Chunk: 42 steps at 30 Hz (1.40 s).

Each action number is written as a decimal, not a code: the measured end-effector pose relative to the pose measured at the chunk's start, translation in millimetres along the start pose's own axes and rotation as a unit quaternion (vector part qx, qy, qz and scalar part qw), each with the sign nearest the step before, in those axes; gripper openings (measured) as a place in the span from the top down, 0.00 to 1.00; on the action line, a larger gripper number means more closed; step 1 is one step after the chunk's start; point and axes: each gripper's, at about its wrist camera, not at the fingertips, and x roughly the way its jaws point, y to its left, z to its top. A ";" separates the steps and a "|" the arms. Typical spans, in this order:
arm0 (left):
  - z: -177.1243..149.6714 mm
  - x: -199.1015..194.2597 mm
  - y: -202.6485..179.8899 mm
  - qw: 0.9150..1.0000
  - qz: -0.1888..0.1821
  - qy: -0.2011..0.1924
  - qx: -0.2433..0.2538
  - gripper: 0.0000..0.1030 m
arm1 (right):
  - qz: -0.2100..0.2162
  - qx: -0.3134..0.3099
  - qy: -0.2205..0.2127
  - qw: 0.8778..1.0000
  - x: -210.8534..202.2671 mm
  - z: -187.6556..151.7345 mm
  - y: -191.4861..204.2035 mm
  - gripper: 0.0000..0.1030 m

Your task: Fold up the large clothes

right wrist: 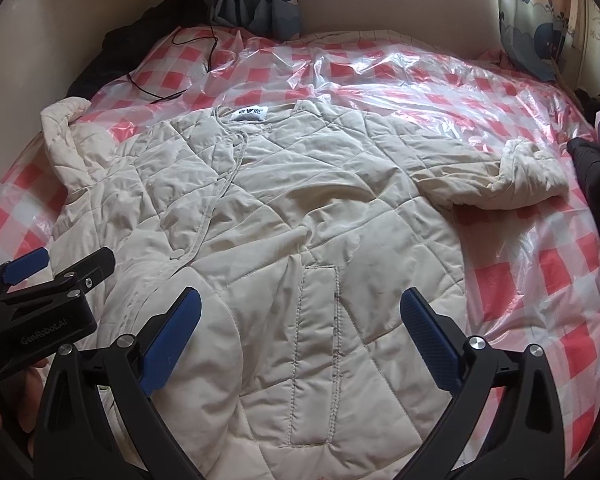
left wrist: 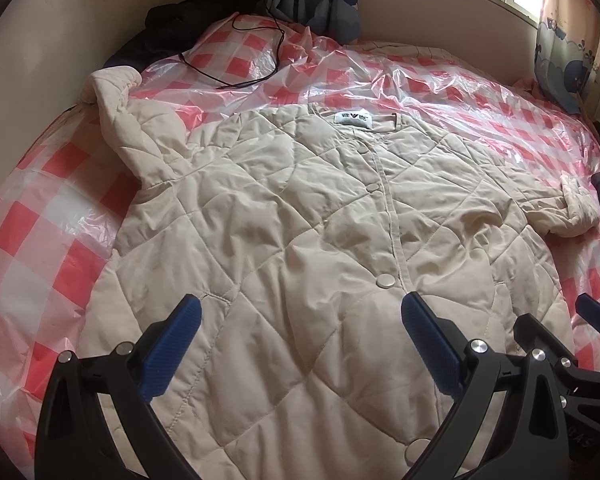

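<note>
Slick checked plastic sheeting [left wrist: 40, 216] covers the bed under the spread-flat quilted cream jacket [left wrist: 300, 220], and with left gripper [left wrist: 300, 320] and right gripper [right wrist: 300, 312] both splayed, empty, folds probably slide.

Quilted matt cloth jacket [left wrist: 300, 216] — stitched, softly puffed, glossy crinkled clear plastic sheet [left wrist: 440, 92] over red-checked bedcover, textured blue pads [left wrist: 172, 352] — matt black plastic gripper arms

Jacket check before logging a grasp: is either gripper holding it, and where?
Nothing is held. Left gripper and right gripper are both open above the jacket.
</note>
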 end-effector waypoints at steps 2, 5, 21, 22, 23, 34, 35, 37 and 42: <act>0.0 1.1 -2.0 1.000 -0.002 0.001 0.001 0.07 | 0.011 0.008 0.005 1.000 1.2 1.5 -1.5 0.06; -0.4 2.1 -4.8 1.000 -0.002 0.002 0.004 0.07 | 0.019 0.015 0.004 1.000 2.6 3.2 -4.6 0.06; -0.7 4.4 -9.1 1.000 -0.007 0.006 0.000 0.07 | -0.026 -0.017 -0.010 0.999 -7.8 26.6 -15.4 0.06; -0.5 5.4 -7.6 1.000 -0.008 0.008 -0.002 0.07 | -0.040 -0.015 -0.014 0.999 -11.2 34.9 -23.6 0.06; -0.5 6.6 -6.4 1.000 -0.008 0.010 -0.005 0.07 | -0.054 -0.015 -0.016 0.998 -8.6 49.2 -39.5 0.06; -0.7 19.4 1.6 0.999 -0.023 0.039 -0.018 0.07 | -0.282 0.052 0.119 0.951 144.5 240.3 -290.9 0.06; -0.4 19.7 1.7 0.999 -0.025 0.041 -0.018 0.07 | -0.296 0.052 0.138 0.944 162.7 243.2 -301.7 0.06; 0.3 18.6 2.1 0.999 -0.025 0.039 -0.018 0.07 | -0.335 0.026 0.167 0.927 192.8 244.8 -315.2 0.06; 1.7 17.7 2.9 0.998 -0.034 0.039 -0.018 0.07 | -0.240 0.091 0.213 0.943 220.1 218.1 -375.1 0.71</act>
